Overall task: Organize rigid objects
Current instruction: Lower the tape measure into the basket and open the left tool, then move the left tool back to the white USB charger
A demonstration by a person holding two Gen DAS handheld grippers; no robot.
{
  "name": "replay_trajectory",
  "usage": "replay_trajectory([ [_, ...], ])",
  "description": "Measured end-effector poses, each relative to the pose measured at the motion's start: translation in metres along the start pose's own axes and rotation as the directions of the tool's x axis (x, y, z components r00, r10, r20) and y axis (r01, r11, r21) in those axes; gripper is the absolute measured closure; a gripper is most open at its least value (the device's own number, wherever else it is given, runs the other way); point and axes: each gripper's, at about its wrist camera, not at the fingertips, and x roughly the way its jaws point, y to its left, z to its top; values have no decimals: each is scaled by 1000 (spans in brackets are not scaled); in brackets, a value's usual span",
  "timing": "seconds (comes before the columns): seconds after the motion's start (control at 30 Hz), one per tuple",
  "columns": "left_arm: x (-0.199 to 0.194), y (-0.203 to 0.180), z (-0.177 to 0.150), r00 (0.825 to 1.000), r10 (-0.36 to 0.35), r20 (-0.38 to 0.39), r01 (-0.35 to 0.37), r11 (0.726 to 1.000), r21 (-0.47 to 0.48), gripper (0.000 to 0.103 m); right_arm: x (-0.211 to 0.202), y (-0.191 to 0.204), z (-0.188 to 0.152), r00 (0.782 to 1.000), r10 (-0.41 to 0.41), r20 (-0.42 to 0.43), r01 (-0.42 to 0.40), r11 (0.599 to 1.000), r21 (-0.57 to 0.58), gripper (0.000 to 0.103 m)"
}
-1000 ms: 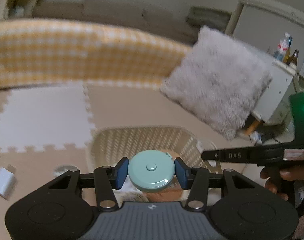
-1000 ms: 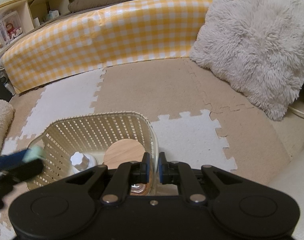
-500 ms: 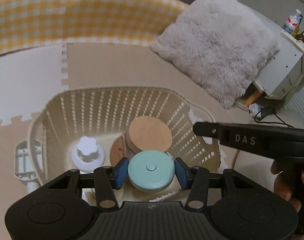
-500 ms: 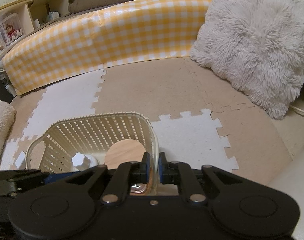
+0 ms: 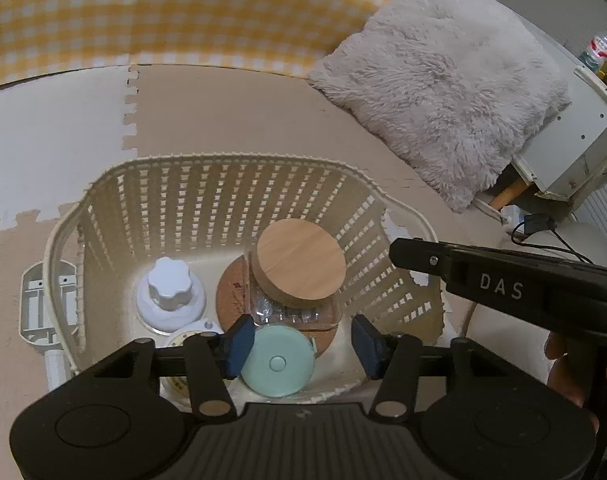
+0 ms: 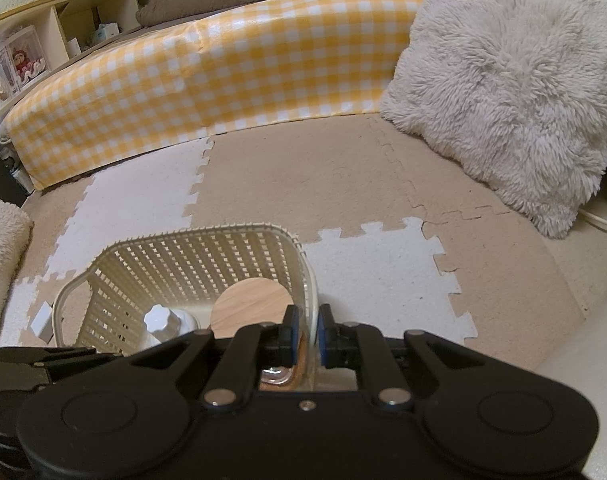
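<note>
A cream lattice basket (image 5: 207, 216) stands on the foam floor mat. In it are a glass jar with a round wooden lid (image 5: 299, 262), a cork coaster (image 5: 233, 300) under the jar, a white knobbed bottle (image 5: 169, 294) and a small round tin (image 5: 179, 338). My left gripper (image 5: 301, 344) is open above the basket's near side. The mint round tape measure (image 5: 277, 362) lies by its left finger, clear of the right finger. My right gripper (image 6: 305, 330) is shut on the basket's right rim (image 6: 309, 292).
A yellow checked bolster (image 6: 207, 84) lies along the back. A fluffy grey cushion (image 5: 443, 88) leans at the right by a white cabinet (image 5: 575, 136). A white plastic part (image 5: 39, 300) lies against the basket's left side. Cables (image 5: 543, 228) trail at the right.
My left gripper moved down over the basket and opened, and the mint tape measure is released between the fingers. My right gripper stayed shut on the rim.
</note>
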Motion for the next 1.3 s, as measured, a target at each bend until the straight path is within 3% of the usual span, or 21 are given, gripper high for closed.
replay_trajectory([
  [0.8, -34, -10, 2, 999, -15, 48, 13, 999, 49, 19, 1, 1, 0, 1000, 2, -6, -2, 1000, 2, 93],
  [1.1, -69, -6, -6, 993, -2, 118, -6, 998, 68, 7, 1, -3, 0, 1000, 2, 1, -2, 1000, 14, 98],
  [1.3, -96, 3, -15, 979, 29, 204, -49, 994, 95, 0, 0, -1, -1, 1000, -7, 4, 7, 1000, 7, 98],
])
